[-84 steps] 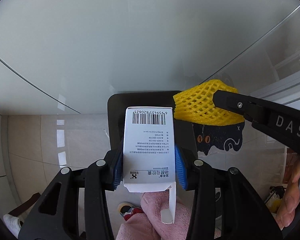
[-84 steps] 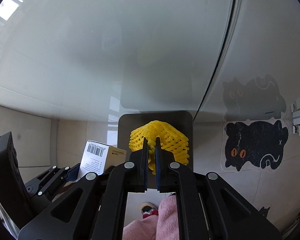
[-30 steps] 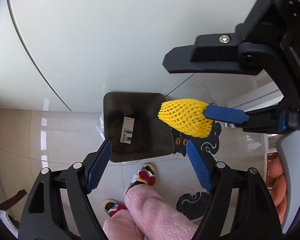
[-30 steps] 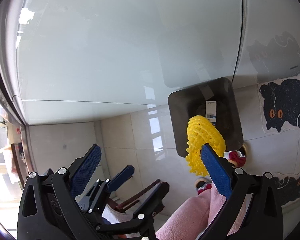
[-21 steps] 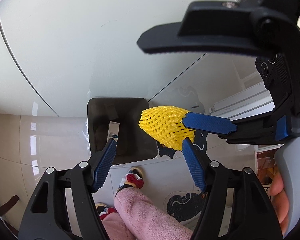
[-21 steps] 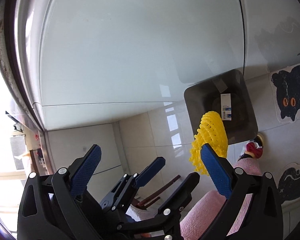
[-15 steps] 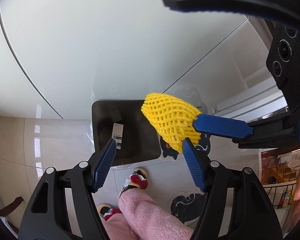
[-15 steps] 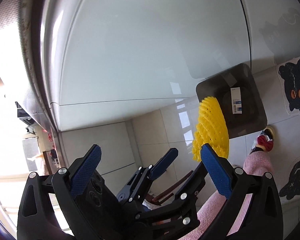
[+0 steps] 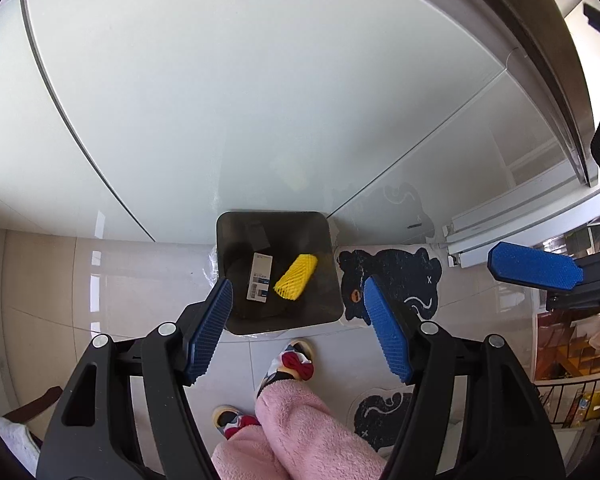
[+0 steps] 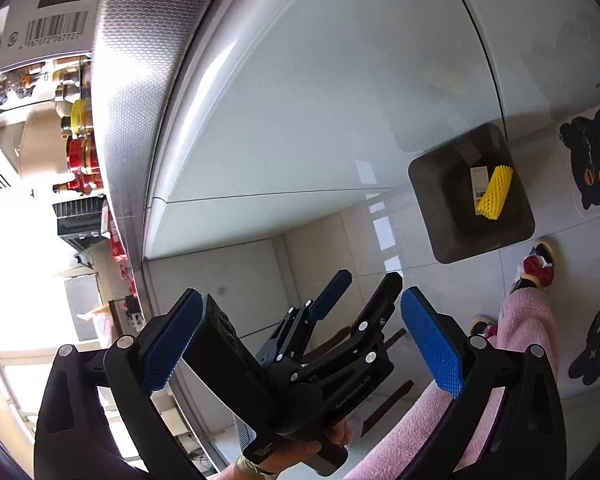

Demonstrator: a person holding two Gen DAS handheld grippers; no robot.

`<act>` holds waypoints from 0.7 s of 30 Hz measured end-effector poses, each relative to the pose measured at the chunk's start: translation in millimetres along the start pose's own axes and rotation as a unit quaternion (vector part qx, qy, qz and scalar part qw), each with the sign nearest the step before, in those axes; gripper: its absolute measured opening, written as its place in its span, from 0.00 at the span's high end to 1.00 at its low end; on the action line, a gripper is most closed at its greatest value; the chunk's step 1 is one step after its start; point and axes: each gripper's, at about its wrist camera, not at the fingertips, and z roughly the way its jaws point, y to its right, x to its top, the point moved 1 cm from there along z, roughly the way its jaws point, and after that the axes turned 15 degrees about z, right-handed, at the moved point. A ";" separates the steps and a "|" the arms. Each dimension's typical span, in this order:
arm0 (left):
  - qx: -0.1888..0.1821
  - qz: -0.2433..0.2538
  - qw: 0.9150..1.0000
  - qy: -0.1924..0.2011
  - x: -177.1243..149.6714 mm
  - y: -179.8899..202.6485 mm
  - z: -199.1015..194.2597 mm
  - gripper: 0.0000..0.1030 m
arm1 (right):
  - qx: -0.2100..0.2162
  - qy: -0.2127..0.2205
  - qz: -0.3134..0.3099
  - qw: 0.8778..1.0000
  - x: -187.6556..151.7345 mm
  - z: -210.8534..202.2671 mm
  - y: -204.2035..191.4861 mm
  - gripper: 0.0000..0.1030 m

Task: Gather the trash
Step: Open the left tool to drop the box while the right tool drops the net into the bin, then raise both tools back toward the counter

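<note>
Against the broad, glossy white cabinet front (image 9: pixel 228 92), the dark square trash bin (image 9: pixel 324 304) stands on pale glazed floor tiles (image 9: pixel 52 280), and it holds more than it did a second ago: the yellow foam net (image 9: pixel 296 277), which then clung to one blue pad of the right gripper above the bin, now lies loose inside it, just beside the white carton (image 9: pixel 259 282) with its printed barcode panel. Beside the bin lies a black cat-shaped mat (image 9: pixel 396 280), flat and matte, with orange eyes. The person's leg in fluffy pink fabric (image 9: pixel 300 420) stands near the bin, ending in a patterned slipper (image 9: pixel 290 364) with a red bow. The left gripper (image 9: pixel 298 332) hangs above the bin with its ribbed blue pads (image 9: pixel 210 330) well apart; its jaws have just been closing a little, with nothing between them. The right gripper (image 10: pixel 300 344) has its jaws spread wide and grips nothing; past its dimpled blue pads (image 10: pixel 430 342) the black angular body of the left gripper shows, and one right fingertip (image 9: pixel 534 266) juts in at the edge of the left view. The net is a soft open lattice, wedge-shaped; the carton is a slim flat rectangle.
</note>
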 end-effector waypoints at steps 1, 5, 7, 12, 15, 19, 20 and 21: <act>0.001 0.001 1.000 0.001 1.8 0.2 -4.4 0.38 | -0.003 0.003 -0.004 1.000 -1.4 -3.8 -4.3 0.03; 0.010 -0.002 1.000 0.006 11.0 1.2 -28.1 0.36 | -0.023 0.032 -0.034 0.999 -8.7 -27.1 -26.5 0.03; 0.013 -0.008 1.000 0.015 17.0 0.7 -44.5 0.30 | -0.023 0.060 -0.065 0.996 -14.1 -48.4 -42.3 0.03; 0.029 -0.010 0.999 0.040 38.7 -0.6 -84.5 0.18 | -0.058 0.154 -0.156 0.974 -20.1 -100.9 -77.4 0.03; 0.048 -0.011 0.997 0.055 57.1 -3.2 -105.4 0.13 | -0.066 0.188 -0.198 0.960 -16.3 -124.2 -92.9 0.03; 0.070 -0.026 0.995 0.067 83.2 -12.1 -136.9 0.12 | -0.078 0.226 -0.252 0.938 -7.4 -145.6 -113.5 0.03; 0.076 -0.028 0.994 0.068 90.3 -14.3 -142.5 0.12 | -0.083 0.233 -0.266 0.931 -5.1 -147.1 -118.5 0.03; 0.077 -0.030 0.994 0.072 98.4 -17.5 -149.3 0.12 | -0.089 0.241 -0.282 0.924 -3.6 -147.2 -123.1 0.03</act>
